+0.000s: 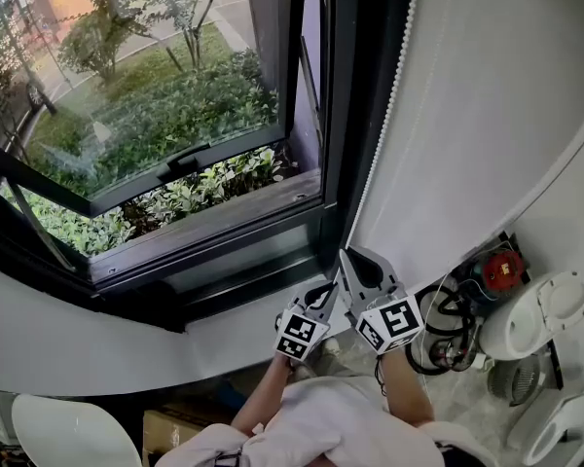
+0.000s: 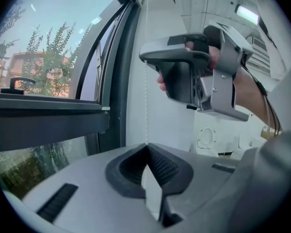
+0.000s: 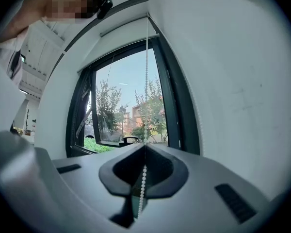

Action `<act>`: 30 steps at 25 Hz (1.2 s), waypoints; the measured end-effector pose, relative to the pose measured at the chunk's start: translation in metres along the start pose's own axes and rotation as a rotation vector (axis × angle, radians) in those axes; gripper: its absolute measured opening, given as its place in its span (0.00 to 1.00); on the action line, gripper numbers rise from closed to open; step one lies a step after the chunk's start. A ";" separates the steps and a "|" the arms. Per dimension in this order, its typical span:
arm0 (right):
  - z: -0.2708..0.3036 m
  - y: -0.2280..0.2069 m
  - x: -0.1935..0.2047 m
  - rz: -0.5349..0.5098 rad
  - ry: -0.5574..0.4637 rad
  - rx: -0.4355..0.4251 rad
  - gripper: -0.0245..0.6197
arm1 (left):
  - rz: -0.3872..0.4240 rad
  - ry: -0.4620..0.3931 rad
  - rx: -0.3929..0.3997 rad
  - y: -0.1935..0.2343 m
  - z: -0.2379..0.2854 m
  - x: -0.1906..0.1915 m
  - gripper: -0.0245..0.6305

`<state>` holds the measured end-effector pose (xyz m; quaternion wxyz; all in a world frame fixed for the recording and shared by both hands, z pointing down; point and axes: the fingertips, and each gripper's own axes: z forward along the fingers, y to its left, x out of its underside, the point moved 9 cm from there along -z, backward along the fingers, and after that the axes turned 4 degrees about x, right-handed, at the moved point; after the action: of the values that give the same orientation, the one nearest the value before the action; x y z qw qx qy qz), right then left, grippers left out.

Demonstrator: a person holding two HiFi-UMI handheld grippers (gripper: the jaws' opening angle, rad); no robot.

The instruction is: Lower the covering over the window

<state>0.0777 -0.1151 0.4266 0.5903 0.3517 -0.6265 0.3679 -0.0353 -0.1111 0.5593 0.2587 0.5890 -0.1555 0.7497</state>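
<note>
A white bead chain [image 1: 384,125] hangs down the wall just right of the black-framed window [image 1: 331,115]. My right gripper [image 1: 353,257] is shut on the chain low down, and the beads [image 3: 144,178] run up through its jaws [image 3: 145,147] toward the window top. My left gripper [image 1: 329,288] sits just below and to the left, also shut. In the left gripper view the chain [image 2: 146,101] rises straight out of its closed tips [image 2: 146,147]. The right gripper [image 2: 143,56] shows above them, held by a hand. No covering shows over the glass.
The window sash [image 1: 185,159] is tilted open, with bushes outside. A white wall [image 1: 487,115] fills the right side. Below it stand a white toilet [image 1: 535,314], a red valve [image 1: 501,270] and black hoses [image 1: 448,329]. A white rounded object [image 1: 68,431] lies at bottom left.
</note>
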 end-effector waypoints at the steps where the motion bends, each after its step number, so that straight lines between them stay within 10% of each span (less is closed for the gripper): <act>1: 0.000 0.000 0.003 0.003 0.007 0.000 0.03 | -0.002 0.006 -0.001 0.000 0.000 0.003 0.06; 27: -0.006 -0.008 0.087 0.098 0.183 -0.010 0.03 | -0.045 0.201 -0.013 -0.007 -0.001 0.078 0.07; 30: -0.006 -0.011 0.087 0.100 0.178 -0.008 0.03 | -0.060 0.174 0.003 -0.008 -0.011 0.065 0.21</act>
<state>0.0855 -0.1157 0.5142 0.6259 0.2833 -0.5898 0.4243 -0.0507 -0.0858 0.6191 0.2926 0.5265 -0.1134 0.7901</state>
